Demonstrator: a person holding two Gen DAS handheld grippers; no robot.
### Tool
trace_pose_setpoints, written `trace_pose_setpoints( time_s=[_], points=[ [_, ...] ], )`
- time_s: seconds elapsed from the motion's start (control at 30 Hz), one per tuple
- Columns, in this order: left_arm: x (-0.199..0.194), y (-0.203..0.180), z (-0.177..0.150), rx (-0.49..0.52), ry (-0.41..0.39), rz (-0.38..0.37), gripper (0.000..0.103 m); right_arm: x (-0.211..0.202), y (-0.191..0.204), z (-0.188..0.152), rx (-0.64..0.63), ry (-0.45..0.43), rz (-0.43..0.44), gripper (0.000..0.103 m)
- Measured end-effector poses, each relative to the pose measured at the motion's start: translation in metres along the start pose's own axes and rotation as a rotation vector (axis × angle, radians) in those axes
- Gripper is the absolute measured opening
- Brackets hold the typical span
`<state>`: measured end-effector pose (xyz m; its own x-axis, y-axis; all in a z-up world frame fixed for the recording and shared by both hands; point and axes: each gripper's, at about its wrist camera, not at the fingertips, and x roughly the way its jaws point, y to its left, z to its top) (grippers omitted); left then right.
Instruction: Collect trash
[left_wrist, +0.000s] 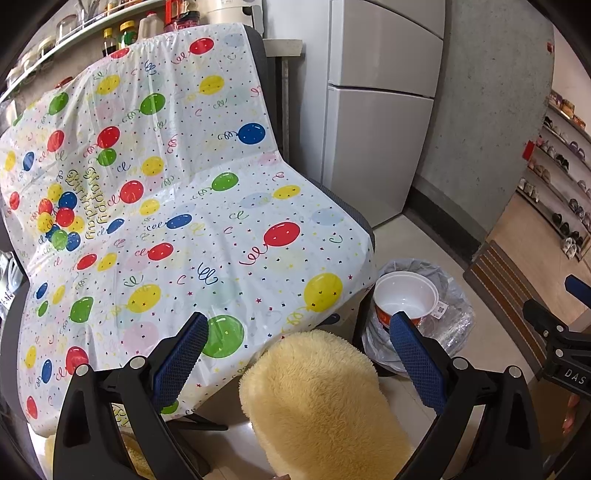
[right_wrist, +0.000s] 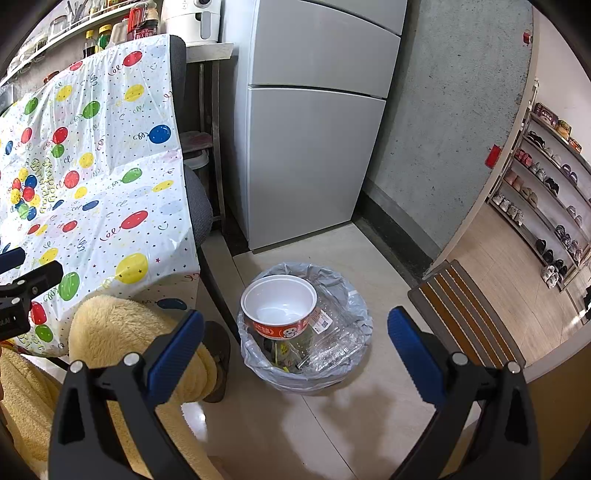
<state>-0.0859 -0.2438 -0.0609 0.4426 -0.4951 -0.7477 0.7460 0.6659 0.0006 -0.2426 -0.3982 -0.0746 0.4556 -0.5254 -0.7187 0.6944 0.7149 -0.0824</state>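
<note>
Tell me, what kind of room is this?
Most likely a home kitchen by the entryway: a tall fridge, shelves of bottles and jars, a lined trash bin on the tiled floor, and shoe racks beyond.

Bin (right_wrist: 360, 321) contents beneath bowl (right_wrist: 279, 306) hidden

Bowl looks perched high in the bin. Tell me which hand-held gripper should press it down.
Right. The right hand-held gripper is open and faces the bin, with the bowl between its fingers. The left hand-held gripper is open too, but faces the covered chair.
</note>
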Motion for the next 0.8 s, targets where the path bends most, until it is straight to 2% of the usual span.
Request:
trace_pose_setpoints(
  time_s=[0.8],
  points=[
    [-0.0001,0.002,-0.0018,-0.005,0.001,0.005,0.097,-0.0004,0.003,-0.0018,-0.003,0.001,0.003,0.097]
  ],
)
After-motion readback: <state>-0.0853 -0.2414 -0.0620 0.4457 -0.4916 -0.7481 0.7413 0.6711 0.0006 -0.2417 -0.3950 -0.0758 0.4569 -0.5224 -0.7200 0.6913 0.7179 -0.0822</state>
